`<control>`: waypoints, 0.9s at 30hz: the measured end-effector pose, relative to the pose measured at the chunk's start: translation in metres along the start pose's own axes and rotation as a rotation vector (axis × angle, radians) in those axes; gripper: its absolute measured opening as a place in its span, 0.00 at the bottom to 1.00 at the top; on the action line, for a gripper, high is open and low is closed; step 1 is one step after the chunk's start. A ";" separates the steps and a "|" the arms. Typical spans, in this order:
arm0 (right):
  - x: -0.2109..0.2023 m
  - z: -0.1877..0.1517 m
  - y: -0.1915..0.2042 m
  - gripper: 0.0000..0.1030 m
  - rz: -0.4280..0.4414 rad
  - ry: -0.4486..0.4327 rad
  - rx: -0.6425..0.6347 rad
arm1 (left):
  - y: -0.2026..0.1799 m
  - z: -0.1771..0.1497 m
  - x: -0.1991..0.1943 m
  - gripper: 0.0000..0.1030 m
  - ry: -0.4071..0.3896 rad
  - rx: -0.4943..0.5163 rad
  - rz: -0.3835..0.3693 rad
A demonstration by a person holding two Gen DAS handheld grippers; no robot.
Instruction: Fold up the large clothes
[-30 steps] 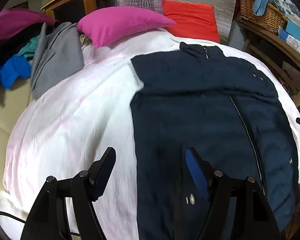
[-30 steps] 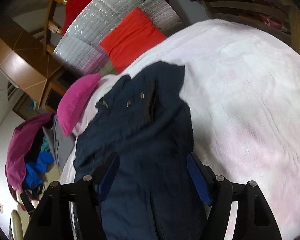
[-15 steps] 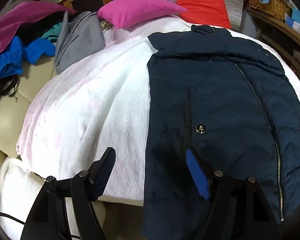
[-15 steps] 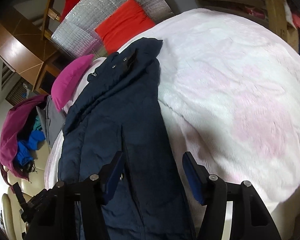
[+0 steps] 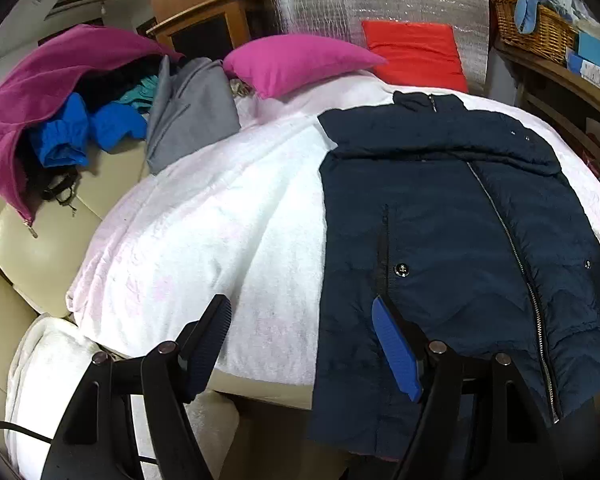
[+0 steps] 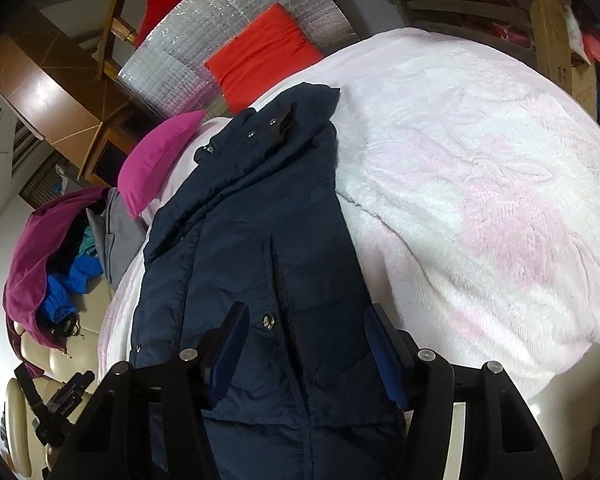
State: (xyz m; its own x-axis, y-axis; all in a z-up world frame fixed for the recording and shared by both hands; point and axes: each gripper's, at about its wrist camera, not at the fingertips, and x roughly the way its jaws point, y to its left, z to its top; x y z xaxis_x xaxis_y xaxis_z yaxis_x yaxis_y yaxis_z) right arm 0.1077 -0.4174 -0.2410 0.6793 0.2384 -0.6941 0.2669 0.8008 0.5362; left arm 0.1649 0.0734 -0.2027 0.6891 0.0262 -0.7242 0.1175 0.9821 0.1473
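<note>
A navy zip-up jacket lies flat, front up, on a white and pink blanket, collar toward the far pillows. Its hem hangs over the near edge of the bed. My left gripper is open and holds nothing; it hovers over the jacket's left border near the hem, apart from the cloth. In the right wrist view the jacket runs away from the camera on the blanket. My right gripper is open above the jacket's lower right part, with nothing pinched between its blue pads.
At the head of the bed lie a pink pillow and a red cushion against silver foil. A grey garment and a pile under a purple fleece sit left. A wicker basket stands on wooden shelves at the right.
Both cameras have drawn back toward the near edge of the bed, so the jacket's hem and the bed's front edge have come into view. The right gripper's jaws stand a little narrower.
</note>
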 end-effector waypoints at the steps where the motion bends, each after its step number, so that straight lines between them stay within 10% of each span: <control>1: -0.001 -0.001 0.001 0.61 0.001 0.002 -0.002 | 0.002 -0.001 -0.002 0.72 -0.005 -0.001 0.003; 14: -0.034 -0.032 -0.017 0.62 -0.024 0.013 0.016 | 0.005 -0.024 -0.006 0.72 0.057 -0.009 -0.032; 27: -0.030 -0.076 -0.076 0.67 0.040 0.101 0.188 | 0.024 -0.064 0.040 0.75 0.307 -0.187 -0.338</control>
State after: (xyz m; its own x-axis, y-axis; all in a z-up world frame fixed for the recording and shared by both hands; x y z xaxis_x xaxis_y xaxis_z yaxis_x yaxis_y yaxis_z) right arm 0.0149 -0.4431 -0.2974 0.6224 0.3293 -0.7100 0.3701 0.6755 0.6377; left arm 0.1498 0.1096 -0.2710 0.3886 -0.2731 -0.8800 0.1479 0.9612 -0.2330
